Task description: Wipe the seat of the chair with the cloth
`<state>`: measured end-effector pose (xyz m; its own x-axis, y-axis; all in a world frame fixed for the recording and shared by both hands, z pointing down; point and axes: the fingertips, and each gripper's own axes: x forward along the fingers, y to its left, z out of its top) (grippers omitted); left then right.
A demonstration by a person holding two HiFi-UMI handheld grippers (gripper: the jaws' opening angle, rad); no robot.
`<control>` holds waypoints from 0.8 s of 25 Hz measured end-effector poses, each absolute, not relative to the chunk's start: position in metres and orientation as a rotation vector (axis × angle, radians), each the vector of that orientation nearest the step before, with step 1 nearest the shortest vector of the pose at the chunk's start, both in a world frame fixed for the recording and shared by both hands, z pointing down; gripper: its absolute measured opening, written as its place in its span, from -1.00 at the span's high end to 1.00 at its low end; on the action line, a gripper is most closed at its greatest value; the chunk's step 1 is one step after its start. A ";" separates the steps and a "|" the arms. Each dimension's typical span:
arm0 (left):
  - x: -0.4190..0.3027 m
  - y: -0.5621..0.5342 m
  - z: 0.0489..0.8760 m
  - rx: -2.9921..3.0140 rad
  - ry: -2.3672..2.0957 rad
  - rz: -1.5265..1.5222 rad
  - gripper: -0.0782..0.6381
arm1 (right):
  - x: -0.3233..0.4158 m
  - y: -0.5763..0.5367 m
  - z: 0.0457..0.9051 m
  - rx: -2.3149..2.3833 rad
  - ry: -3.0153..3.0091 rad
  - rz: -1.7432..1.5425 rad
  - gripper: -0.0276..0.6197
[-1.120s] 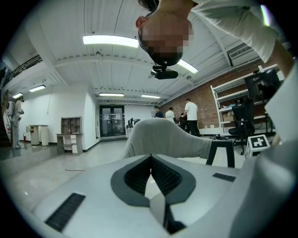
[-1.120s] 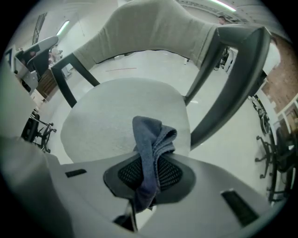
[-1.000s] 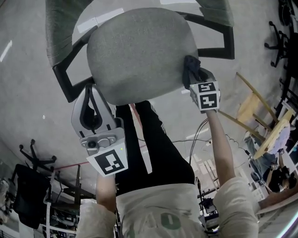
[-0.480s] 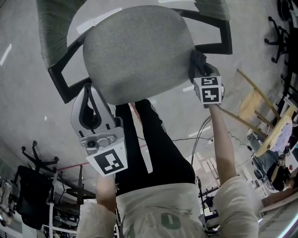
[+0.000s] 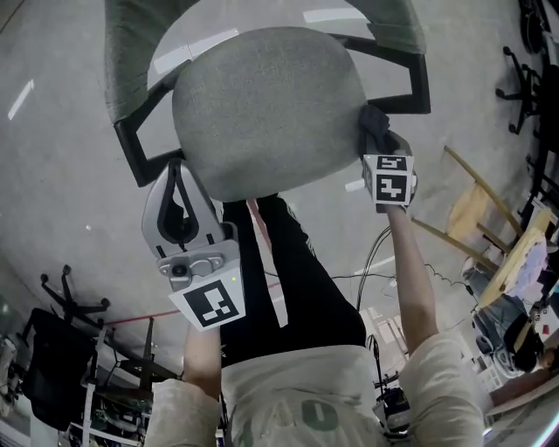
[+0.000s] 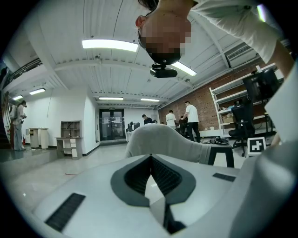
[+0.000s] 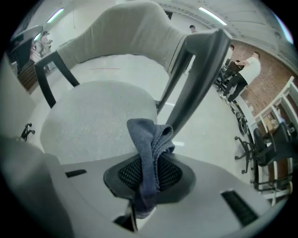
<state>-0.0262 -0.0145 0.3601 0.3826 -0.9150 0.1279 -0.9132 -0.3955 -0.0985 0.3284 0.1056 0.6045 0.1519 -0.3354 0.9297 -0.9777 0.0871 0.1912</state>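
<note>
Judging the chair (image 5: pixel 402 26) from above, I see its broad grey seat (image 5: pixel 262 105) almost wholly uncovered, so I reckon most of the wipe lies ahead. The dark blue cloth (image 7: pixel 150 139) sits at the seat's right edge, beside the black armrest (image 7: pixel 195 79), bunched into a narrow fold. The right gripper (image 7: pixel 148 169) has its fingers (image 7: pixel 173 175) clamped on that fold. The left gripper (image 6: pixel 150 157) hangs off the seat's front edge, fingers (image 6: pixel 166 177) closed tip to tip on nothing. I would tilt the right one down so the fold lies flat on the fabric, press lightly, then sweep leftward in overlapping passes, steering wide of the armrest.
</note>
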 end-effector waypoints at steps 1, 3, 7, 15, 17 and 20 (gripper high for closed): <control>-0.026 -0.017 0.353 -2.599 1.721 -0.244 0.74 | 0.323 0.099 0.595 1.458 -1.381 0.809 0.73; -0.025 -0.022 0.334 -2.586 1.710 -0.224 0.74 | 0.306 0.079 0.570 1.496 -1.443 0.773 0.73; -0.021 -0.039 0.266 -2.519 1.694 -0.107 0.74 | 0.266 0.013 0.488 1.603 -1.626 0.645 0.73; -0.021 -0.049 0.100 -2.493 1.603 0.144 0.74 | 0.158 -0.069 0.183 1.960 -2.078 0.145 0.73; -0.016 -0.039 0.059 -2.498 1.563 0.208 0.74 | 0.137 -0.053 0.104 2.016 -2.171 -0.070 0.73; -0.018 -0.025 -0.001 -2.478 1.478 0.286 0.74 | 0.116 -0.015 0.020 2.085 -2.177 -0.314 0.73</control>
